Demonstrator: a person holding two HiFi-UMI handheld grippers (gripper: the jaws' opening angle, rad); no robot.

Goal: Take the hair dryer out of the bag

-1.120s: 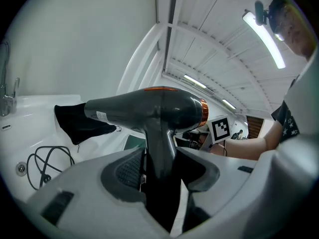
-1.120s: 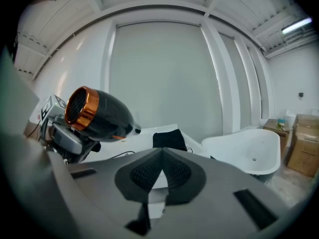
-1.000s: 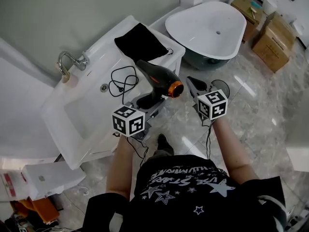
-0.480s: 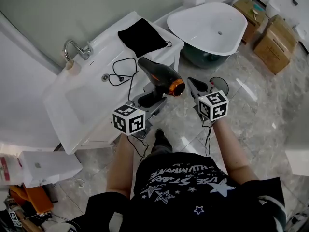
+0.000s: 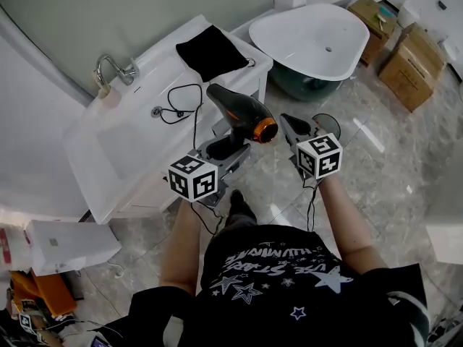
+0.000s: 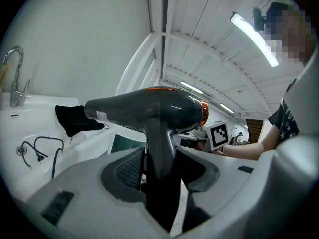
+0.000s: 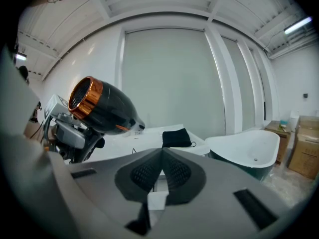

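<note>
Currently the dryer (image 5: 240, 111) is clamped by its handle in the left gripper (image 5: 227, 147); the right gripper (image 5: 291, 126) is closed, empty.

Grey marble floor (image 5: 394, 168) under me, white sink counter (image 5: 108, 157) w/ chrome tap (image 5: 108, 72) on my left, white tub (image 5: 311, 42) ahead, cardboard boxes (image 5: 409, 63) next to it, strip light (image 6: 253, 40) overhead.

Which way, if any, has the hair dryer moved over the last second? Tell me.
Yes: the hair dryer has drawn slightly back from the sink drain, toward the person.
</note>
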